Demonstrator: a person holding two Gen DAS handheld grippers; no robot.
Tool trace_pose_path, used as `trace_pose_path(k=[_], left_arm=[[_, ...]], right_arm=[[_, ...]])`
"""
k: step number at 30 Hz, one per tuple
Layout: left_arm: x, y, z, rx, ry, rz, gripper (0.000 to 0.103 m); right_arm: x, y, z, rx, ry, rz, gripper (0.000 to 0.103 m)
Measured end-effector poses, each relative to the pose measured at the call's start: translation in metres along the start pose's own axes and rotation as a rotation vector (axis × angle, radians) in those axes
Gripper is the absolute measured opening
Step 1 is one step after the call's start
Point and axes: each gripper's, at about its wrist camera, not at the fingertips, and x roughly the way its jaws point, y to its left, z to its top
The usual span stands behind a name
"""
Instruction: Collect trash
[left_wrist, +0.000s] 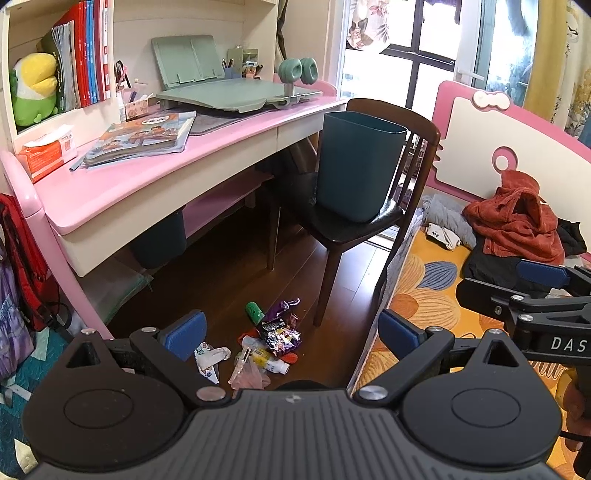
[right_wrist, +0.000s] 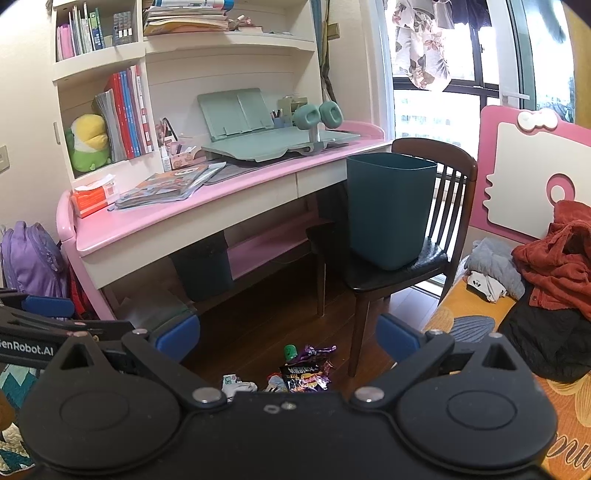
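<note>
At the bottom of each frame the left tool (left_wrist: 291, 334) and right tool (right_wrist: 288, 338) gape wide and hold nothing, the trash pile (left_wrist: 264, 345) lies on the floor at lower centre, and beyond, mid-frame, the teal bin (left_wrist: 356, 166) stands on the chair (left_wrist: 354, 225).

- On my right gripper (left_wrist: 535, 291), which shows at the right edge of the left wrist view beside the bed (left_wrist: 424, 306), I read the white letters "DAS"; the rest runs out of frame.
- On my left gripper (right_wrist: 48, 314), at the left edge of the right wrist view, I read "enRobot.AI" in white, its first letter cut off.
- Print on the snack wrappers (left_wrist: 279, 334), books (left_wrist: 88, 55) and tissue box (left_wrist: 48, 151) is too small to read.
</note>
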Motion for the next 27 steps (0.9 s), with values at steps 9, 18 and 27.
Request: trace_pose_path(k=[9, 18, 27], left_arm=[[0.000, 0.000, 0.002, -0.006, -0.002, -0.013, 0.100], [-0.001, 0.004, 0.003, -0.019, -0.022, -0.010, 0.100], [0.005, 0.005, 0.001, -0.029, -0.020, -0.010, 0.100]], right_arm=[[0.002, 0.001, -0.002, -0.001, -0.003, -0.002, 0.103], [0.005, 0.006, -0.005, -0.012, 0.004, 0.002, 0.103], [0.010, 0.008, -0.006, -0.013, 0.020, 0.009, 0.103]])
